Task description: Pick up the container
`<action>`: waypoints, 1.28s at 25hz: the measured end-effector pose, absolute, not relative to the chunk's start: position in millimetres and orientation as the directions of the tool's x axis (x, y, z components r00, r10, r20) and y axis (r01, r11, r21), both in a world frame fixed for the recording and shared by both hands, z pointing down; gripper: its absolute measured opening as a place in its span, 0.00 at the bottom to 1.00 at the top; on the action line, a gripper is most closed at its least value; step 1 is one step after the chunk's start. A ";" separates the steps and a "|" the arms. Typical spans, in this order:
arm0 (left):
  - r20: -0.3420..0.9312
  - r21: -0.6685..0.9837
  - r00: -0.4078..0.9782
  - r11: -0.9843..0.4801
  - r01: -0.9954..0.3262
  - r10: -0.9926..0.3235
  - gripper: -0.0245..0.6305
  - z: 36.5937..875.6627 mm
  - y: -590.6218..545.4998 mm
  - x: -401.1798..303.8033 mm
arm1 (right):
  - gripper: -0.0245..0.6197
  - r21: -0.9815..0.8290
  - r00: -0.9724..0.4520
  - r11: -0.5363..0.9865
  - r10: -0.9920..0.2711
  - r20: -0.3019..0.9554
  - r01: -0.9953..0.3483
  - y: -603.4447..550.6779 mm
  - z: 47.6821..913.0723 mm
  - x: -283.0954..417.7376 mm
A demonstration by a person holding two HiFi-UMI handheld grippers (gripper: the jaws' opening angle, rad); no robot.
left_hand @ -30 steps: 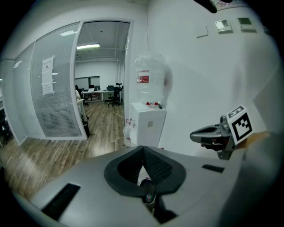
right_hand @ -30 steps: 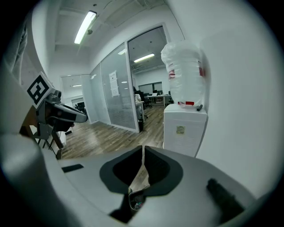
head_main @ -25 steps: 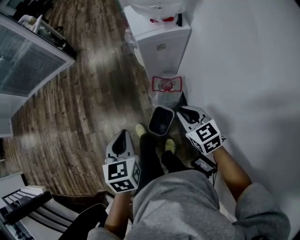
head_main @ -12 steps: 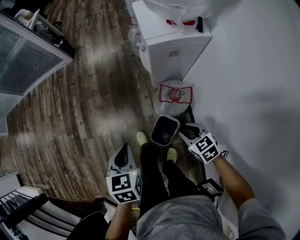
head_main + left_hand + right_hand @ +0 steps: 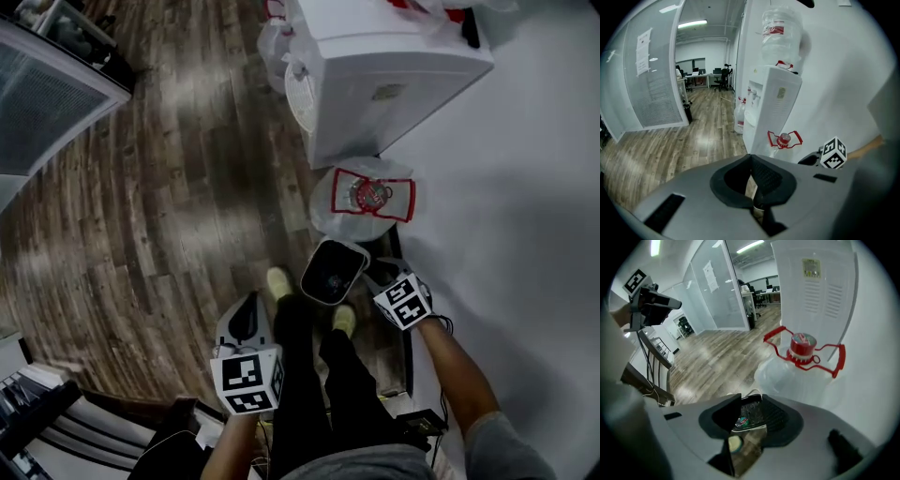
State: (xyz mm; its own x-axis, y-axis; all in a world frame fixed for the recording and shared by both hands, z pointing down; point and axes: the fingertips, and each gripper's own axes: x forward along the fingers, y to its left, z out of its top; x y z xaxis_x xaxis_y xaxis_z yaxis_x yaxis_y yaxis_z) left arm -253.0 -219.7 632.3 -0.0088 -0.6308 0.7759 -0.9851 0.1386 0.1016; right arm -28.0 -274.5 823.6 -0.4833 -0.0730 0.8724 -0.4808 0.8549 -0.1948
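A small dark bin (image 5: 331, 272) with a pale rim stands on the wood floor just in front of the person's feet. My right gripper (image 5: 377, 274) is right beside its right edge. In the right gripper view the jaws (image 5: 751, 397) are opening, and through the gap I see the bin (image 5: 749, 414) below with a coloured wrapper in it. Nothing is pressed between the pads. My left gripper (image 5: 248, 302) hangs low at the left, away from the bin. Its jaws (image 5: 751, 157) meet at the tips with nothing in them.
A large clear water jug (image 5: 364, 199) with a red cap and red handle lies just beyond the bin, against a white water dispenser (image 5: 375, 84). A white wall runs along the right. A glass partition (image 5: 47, 84) is at the far left. Yellow-green shoes (image 5: 278, 281) stand by the bin.
The dispenser and jug have slid lower and grown larger in the head view. The bin and right gripper stay side by side, now closer to the jug. The left gripper keeps its place.
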 end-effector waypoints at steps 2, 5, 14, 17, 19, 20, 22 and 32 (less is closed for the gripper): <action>0.778 0.117 0.005 0.136 -0.984 -0.628 0.06 649.3 -223.1 -249.9 | 0.25 -0.196 -0.458 0.851 -0.058 0.887 -0.487 -274.7 850.3 -24.5; 0.787 0.121 0.016 0.130 -0.984 -0.616 0.06 675.9 -224.2 -248.3 | 0.25 -0.191 -0.434 0.852 -0.047 0.900 -0.488 -276.3 883.1 -25.1; 0.825 0.123 0.035 0.120 -0.985 -0.563 0.06 776.6 -218.4 -252.0 | 0.26 -0.176 -0.391 0.861 -0.028 0.920 -0.476 -279.6 975.6 -24.8; 0.826 0.117 0.027 0.125 -0.985 -0.563 0.06 800.5 -224.4 -257.3 | 0.26 -0.175 -0.368 0.855 -0.020 0.930 -0.489 -281.0 1005.3 -17.4; 0.825 0.119 0.027 0.126 -0.985 -0.564 0.06 811.7 -226.9 -258.7 | 0.26 -0.164 -0.345 0.861 -0.014 0.938 -0.481 -280.9 1020.9 -12.6; 0.823 0.121 0.028 0.126 -0.985 -0.567 0.06 816.2 -228.1 -259.0 | 0.27 -0.159 -0.338 0.864 -0.014 0.941 -0.478 -281.9 1027.2 -11.5; 0.821 0.126 0.032 0.127 -0.984 -0.570 0.06 825.5 -230.2 -259.4 | 0.27 -0.163 -0.338 0.866 -0.007 0.941 -0.472 -283.8 1038.6 -13.9; 0.844 0.163 0.045 0.175 -0.971 -0.534 0.06 831.5 -221.3 -261.8 | 0.27 -0.338 -0.330 0.882 0.228 0.916 -0.328 -242.9 1037.8 -33.5</action>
